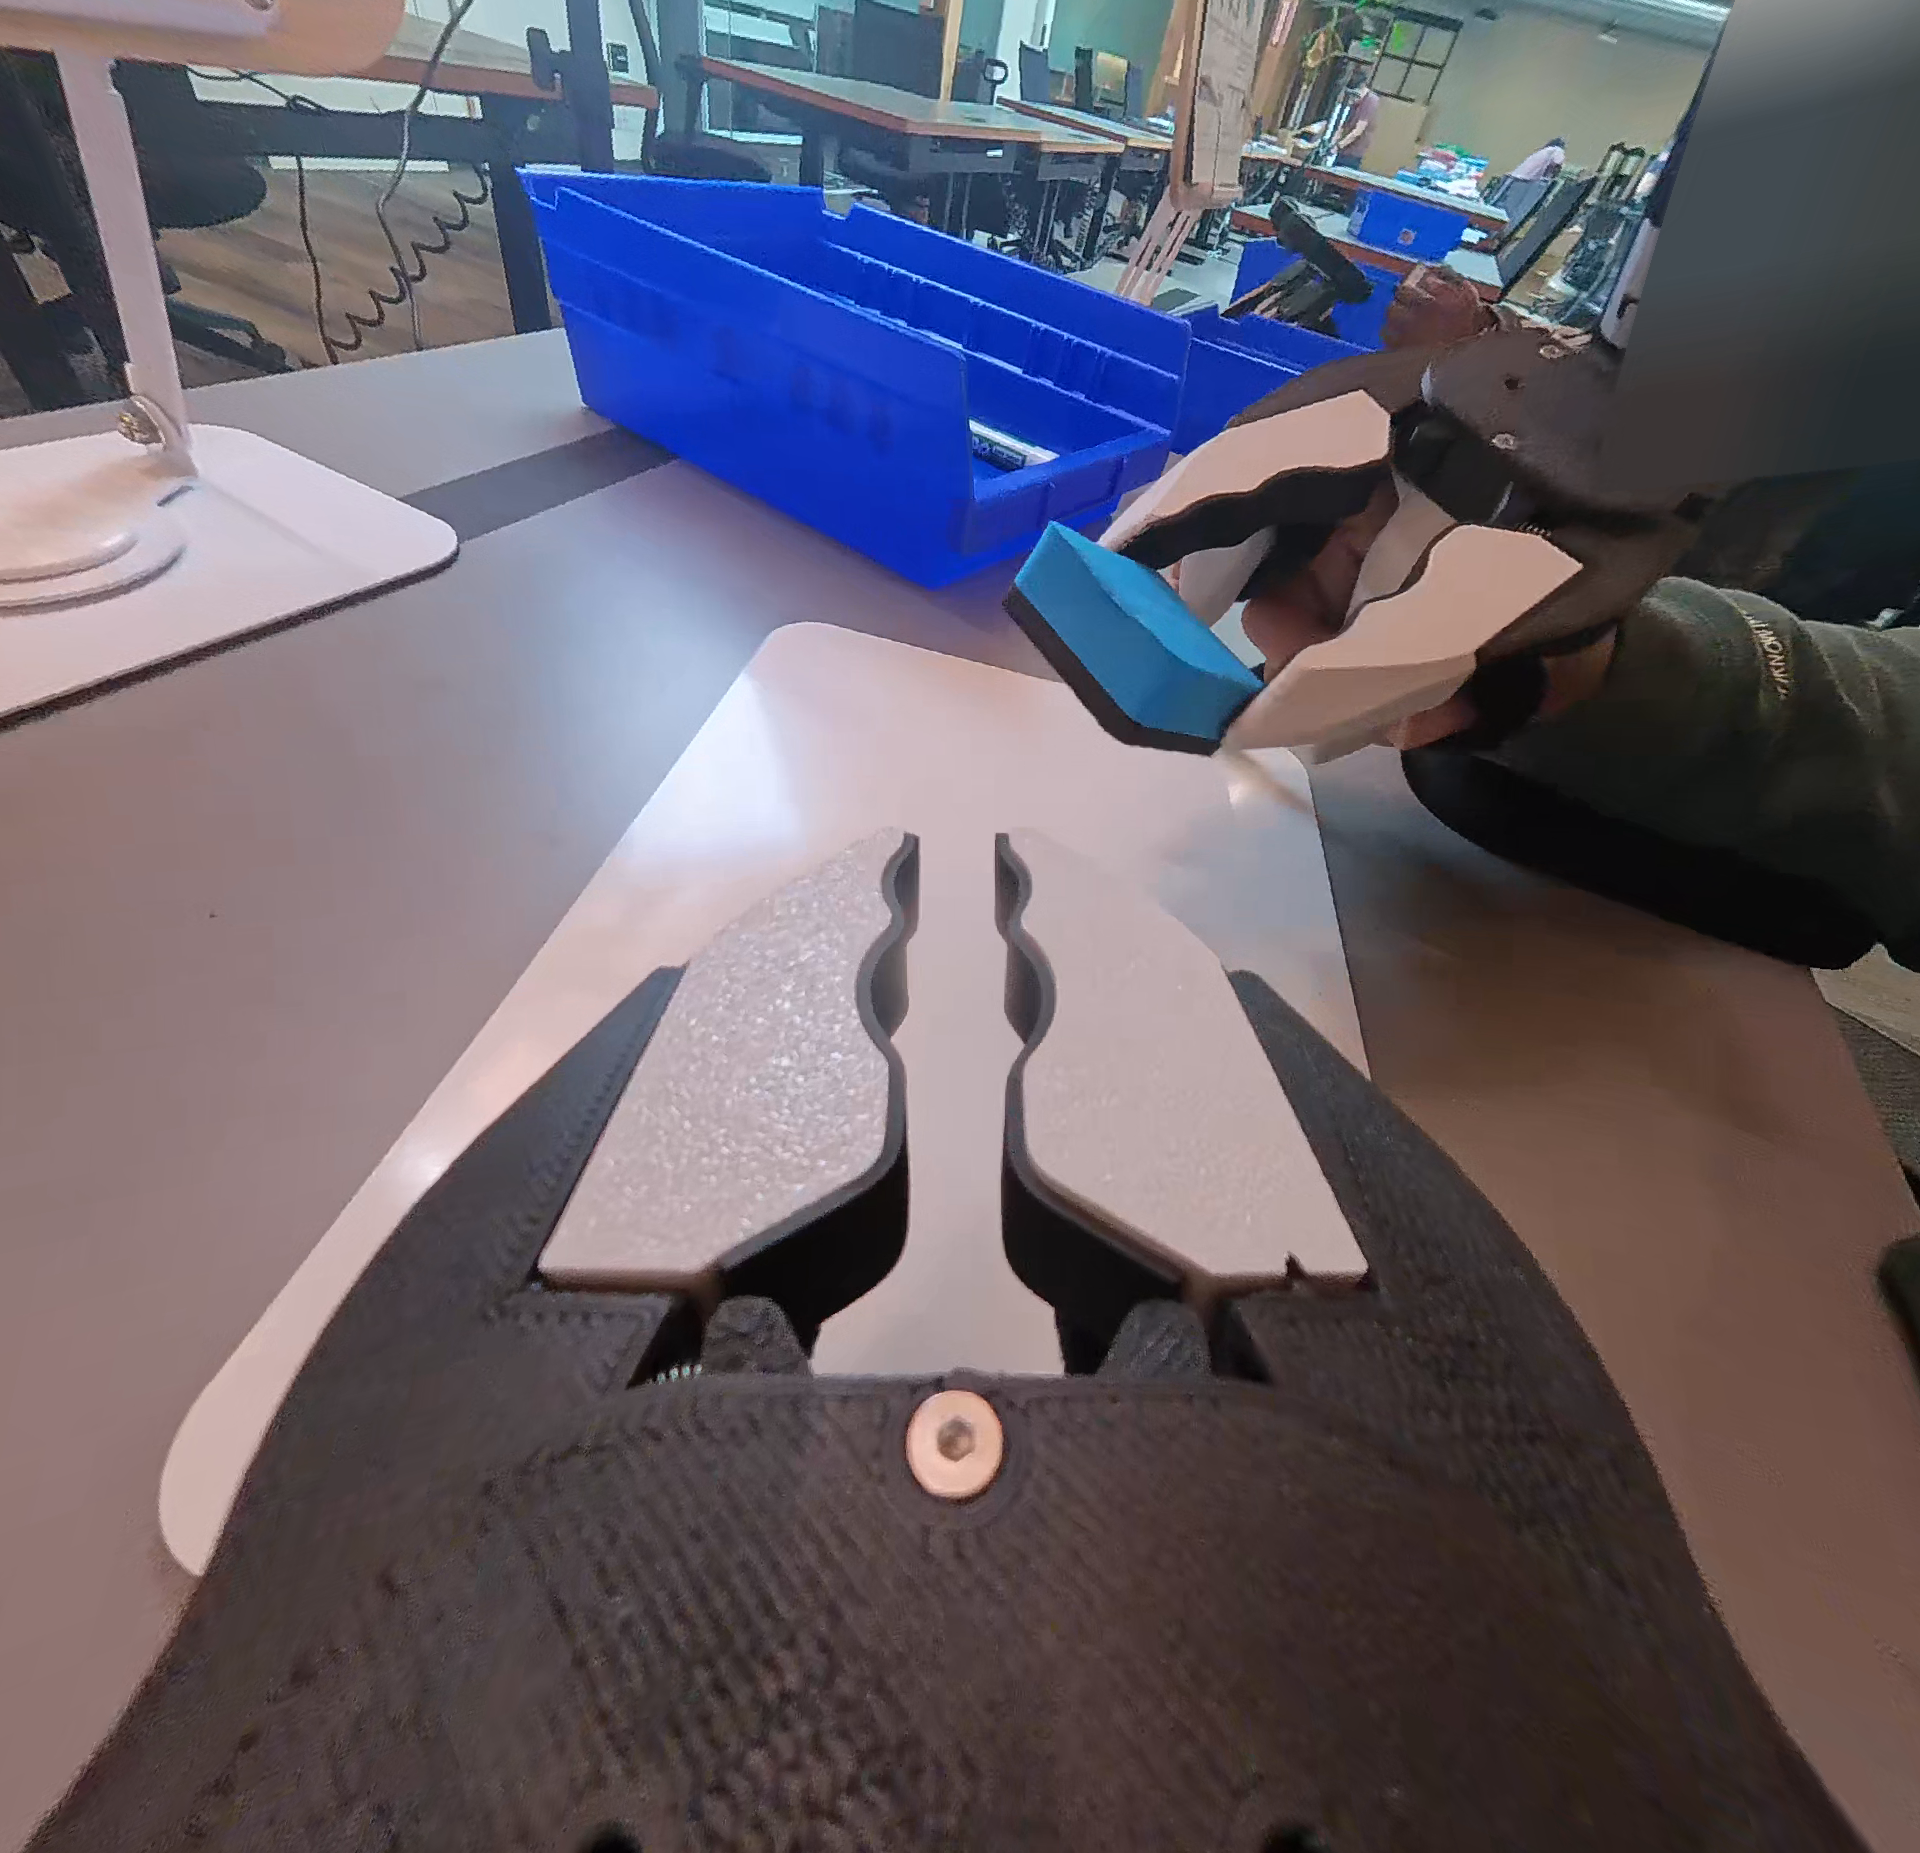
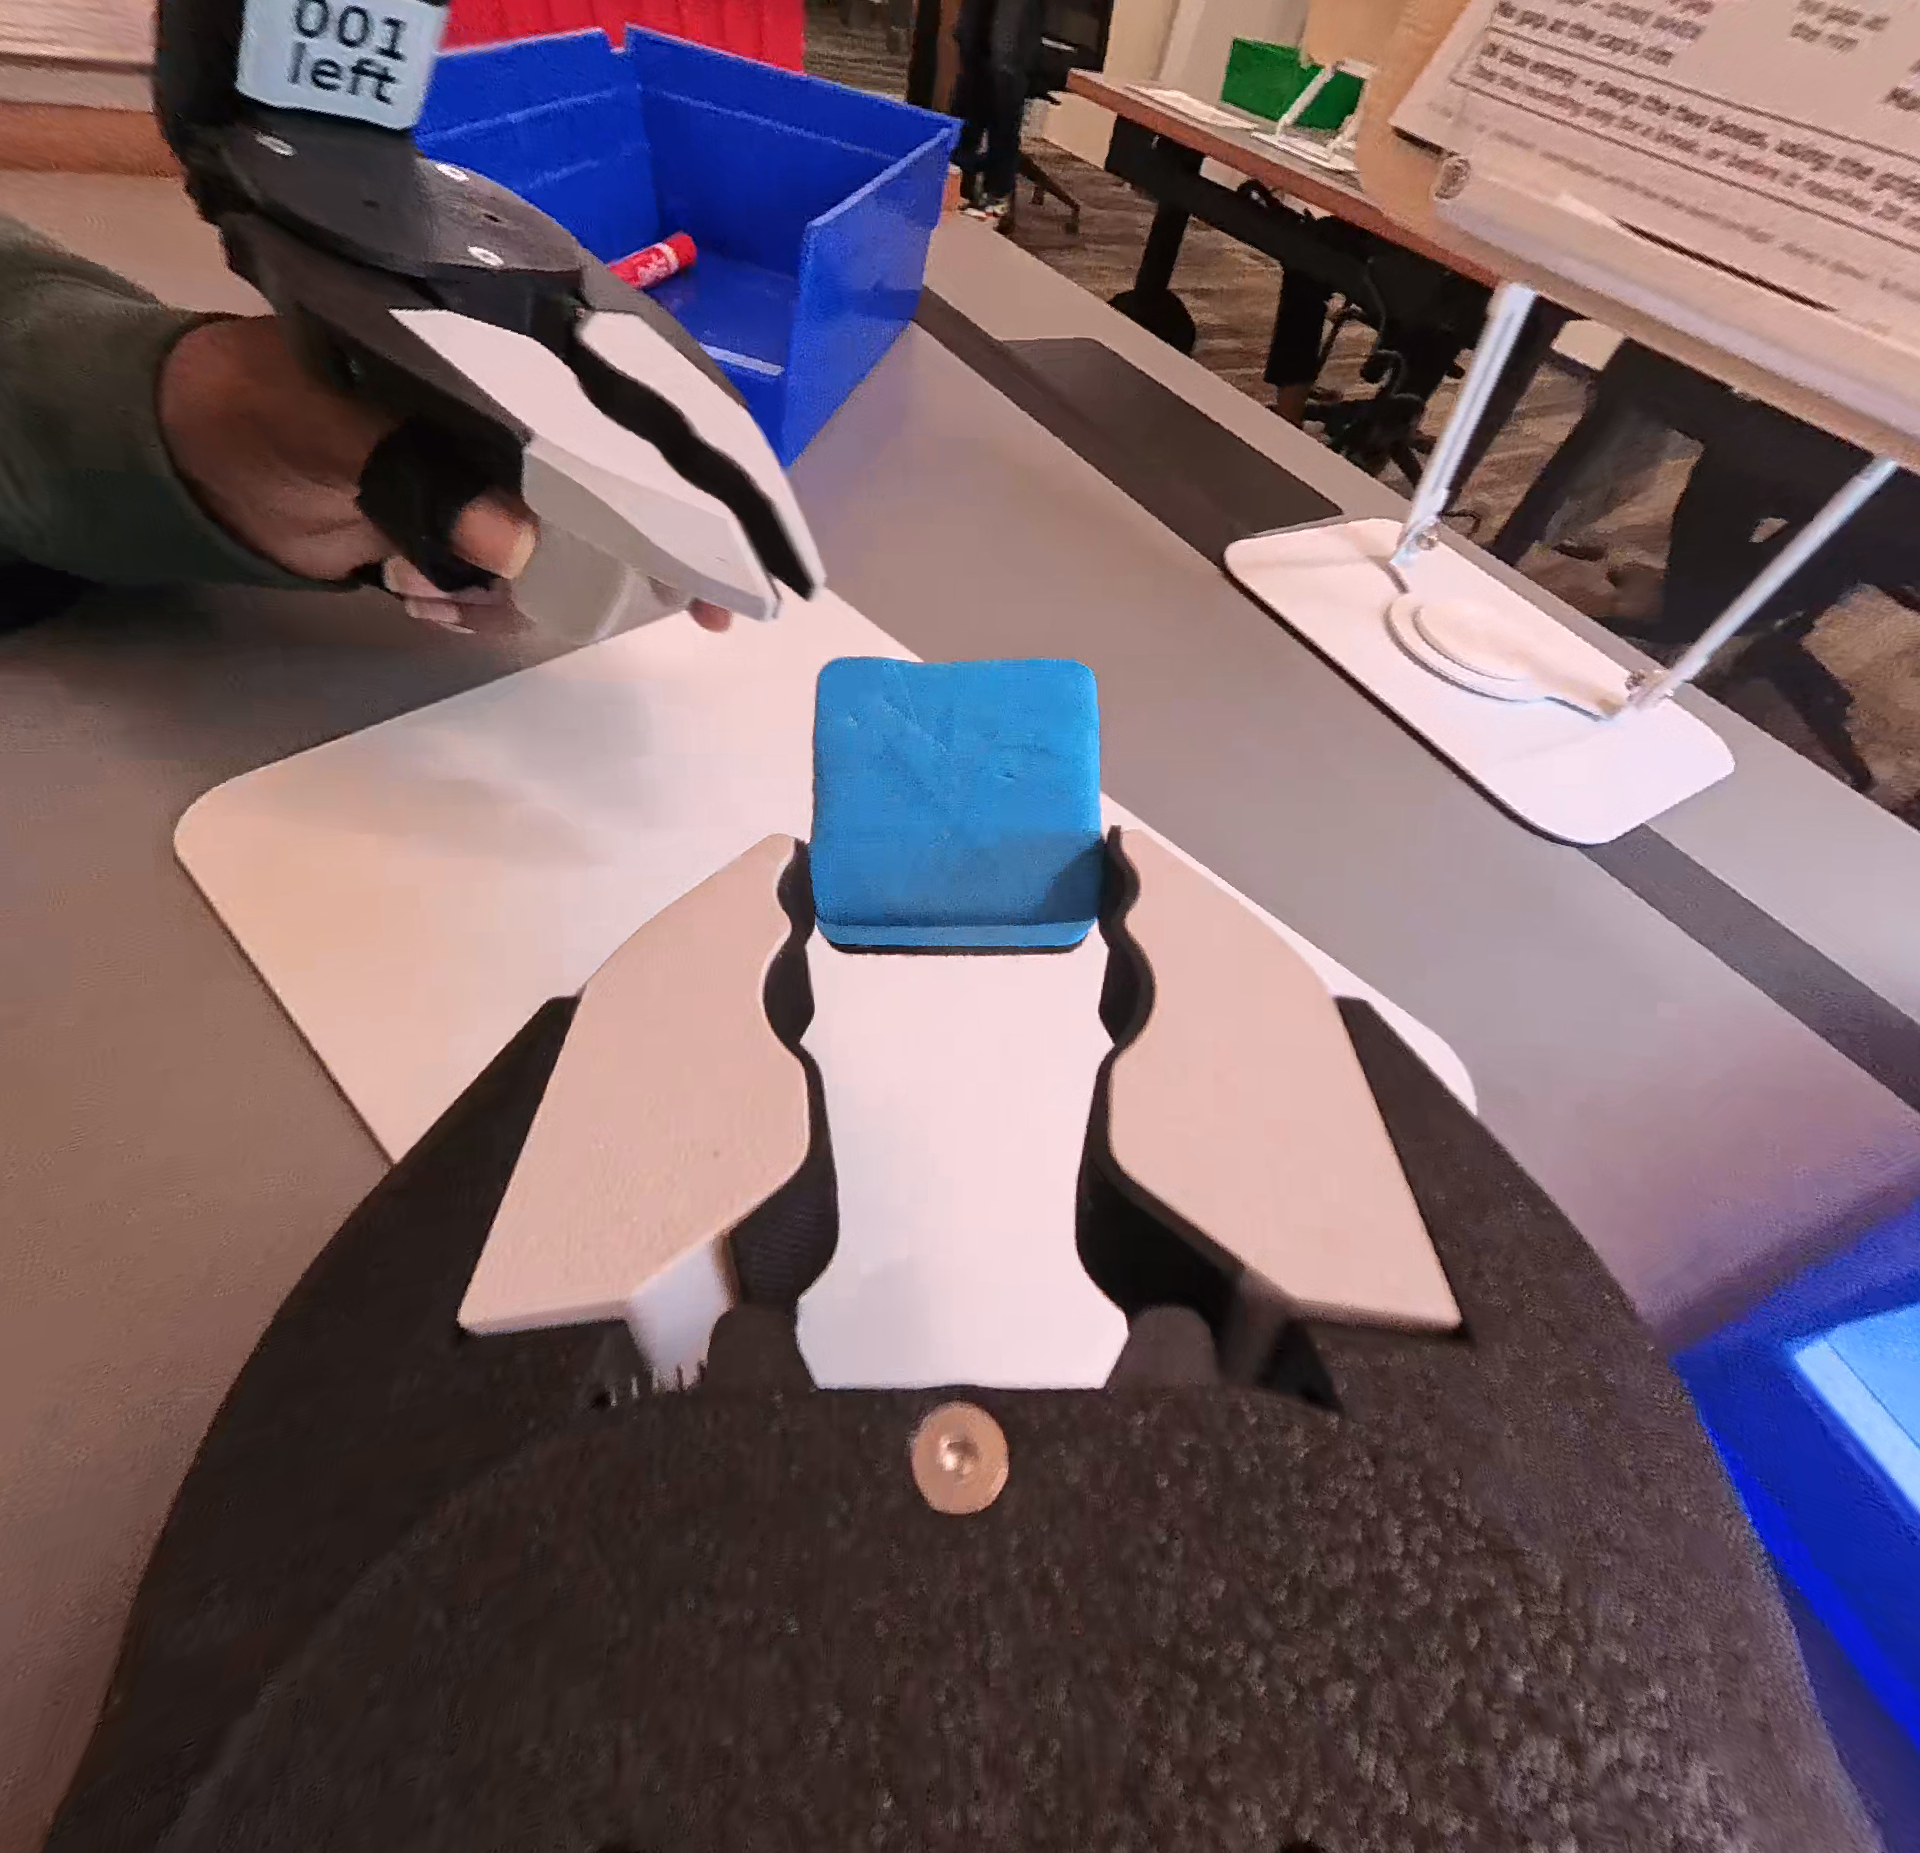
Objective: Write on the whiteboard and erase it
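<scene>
Gripping a blue foam eraser (image 2: 954,801) with a black felt underside, my right gripper (image 2: 954,868) pinches it by its near end and holds it over the far part of the small white whiteboard (image 2: 436,868) that lies flat on the grey table (image 1: 312,868). From the left wrist view the eraser sits tilted, felt side down, just above the board's far right corner and apparently not pressed flat to it. My left gripper (image 1: 956,847) hovers low over the near half of the board, its fingers a narrow gap apart and pinching nothing. No marks show on the board surface I can see, so I judge this to be the erasing step, at or near its end. A red marker (image 2: 652,263) lies in the blue bin (image 2: 831,276) behind the board. Any further wipe calls for levelling the felt against the board and sweeping across; otherwise the eraser goes back down.
</scene>
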`<state>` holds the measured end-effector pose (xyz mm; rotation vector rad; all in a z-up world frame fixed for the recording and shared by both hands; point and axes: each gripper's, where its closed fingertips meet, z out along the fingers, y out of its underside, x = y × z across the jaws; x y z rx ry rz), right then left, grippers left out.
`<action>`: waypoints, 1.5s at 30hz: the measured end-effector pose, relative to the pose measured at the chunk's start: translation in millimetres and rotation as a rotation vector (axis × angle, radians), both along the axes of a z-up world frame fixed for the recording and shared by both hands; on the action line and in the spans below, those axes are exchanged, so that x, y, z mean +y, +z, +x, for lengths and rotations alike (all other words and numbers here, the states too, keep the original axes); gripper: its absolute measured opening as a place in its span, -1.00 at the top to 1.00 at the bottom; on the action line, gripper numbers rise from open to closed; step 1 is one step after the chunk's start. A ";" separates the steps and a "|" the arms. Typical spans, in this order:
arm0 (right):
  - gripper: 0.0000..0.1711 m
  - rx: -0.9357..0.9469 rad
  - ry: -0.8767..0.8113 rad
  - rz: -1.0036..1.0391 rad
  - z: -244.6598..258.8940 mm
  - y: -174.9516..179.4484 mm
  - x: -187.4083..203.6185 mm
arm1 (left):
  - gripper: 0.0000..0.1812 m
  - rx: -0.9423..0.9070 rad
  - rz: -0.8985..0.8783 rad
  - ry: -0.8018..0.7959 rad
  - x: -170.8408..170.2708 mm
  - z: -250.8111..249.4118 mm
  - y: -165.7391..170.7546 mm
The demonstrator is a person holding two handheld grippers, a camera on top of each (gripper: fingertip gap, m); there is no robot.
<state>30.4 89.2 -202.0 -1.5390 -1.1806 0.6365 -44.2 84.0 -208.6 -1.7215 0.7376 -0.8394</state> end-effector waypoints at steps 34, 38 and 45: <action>0.37 0.094 -0.598 0.007 147.6 20.1 105.8 | 0.99 0.200 0.203 0.065 -45.6 -44.8 3.7; 0.37 0.054 -0.385 -0.066 87.2 7.2 87.7 | 1.00 0.222 0.226 0.077 -44.6 -46.6 4.9; 0.37 -0.036 -0.536 -0.203 22.8 -21.0 159.2 | 0.98 0.293 0.212 0.042 -43.7 -40.6 -13.3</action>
